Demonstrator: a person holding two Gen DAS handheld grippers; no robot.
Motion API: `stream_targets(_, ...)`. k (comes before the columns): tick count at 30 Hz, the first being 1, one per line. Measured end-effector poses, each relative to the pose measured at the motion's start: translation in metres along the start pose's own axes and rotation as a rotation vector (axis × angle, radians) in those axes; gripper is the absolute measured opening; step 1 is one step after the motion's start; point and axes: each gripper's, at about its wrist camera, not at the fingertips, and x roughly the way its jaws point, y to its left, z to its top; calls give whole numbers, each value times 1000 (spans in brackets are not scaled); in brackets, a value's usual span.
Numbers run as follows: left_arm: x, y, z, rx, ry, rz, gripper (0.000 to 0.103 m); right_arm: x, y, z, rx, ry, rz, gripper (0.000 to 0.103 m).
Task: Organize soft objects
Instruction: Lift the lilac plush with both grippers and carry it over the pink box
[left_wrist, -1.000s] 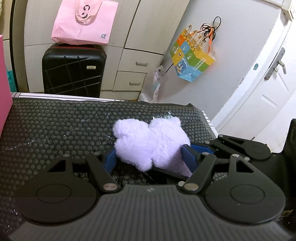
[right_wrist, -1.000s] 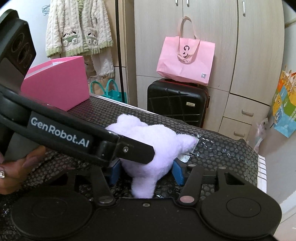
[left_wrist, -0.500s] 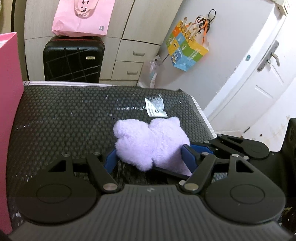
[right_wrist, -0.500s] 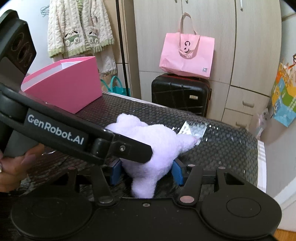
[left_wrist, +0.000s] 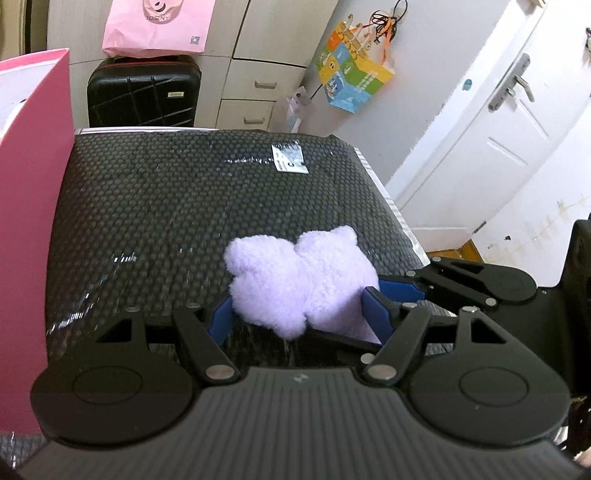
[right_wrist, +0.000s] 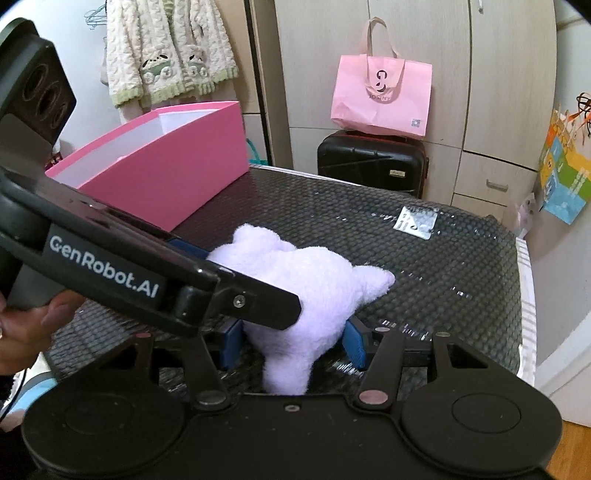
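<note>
Black dimpled tabletop (left_wrist: 166, 221), pink box (right_wrist: 166, 173), wardrobe (right_wrist: 480, 74)

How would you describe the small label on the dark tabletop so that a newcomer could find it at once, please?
Start at the black bubble-textured table cover. Toward its far edge, in front of the black suitcase, lies a small white printed label. It is the only flat, pale rectangle there, apart from the lilac plush toy.
</note>
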Motion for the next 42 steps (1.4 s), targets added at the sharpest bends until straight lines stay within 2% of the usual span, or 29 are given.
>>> stream_targets(9, -41, 3, -29, 9, 39, -12, 71, -24, 33, -12, 61, 24, 61, 60)
stream_targets(14, -66, 20, -43, -23, 97, -77, 71, -32, 65, -14, 62, 35, 119, 60)
stream_targets(18, -90, 36, -51, -45, 83, -117, 69, -39, 91, -6, -2, 25, 133, 60)
stream_targets(23, -122, 53, -62, -55, 54, -122, 68, -42, 124, 3, -77, 17, 145, 60)
stream_targets(31, -176, 83, -73, -96, 92, -129, 68, -50, 177, 22, -166, 33, 226, 60)
stream_targets(34, -197, 92, -70, -92, 75, -97, 68, -50, 190, 36, -172, 22, 260, 60)
stream_targets(38, -218, 100, -58, -58, 8, -37, 67, -44, 207, 56, -199, -25, 270, 60)
stream_targets(42, -226, 116, -42, -52, -45, -32, 67, -35, 218, 75, -233, -72, 256, 60)
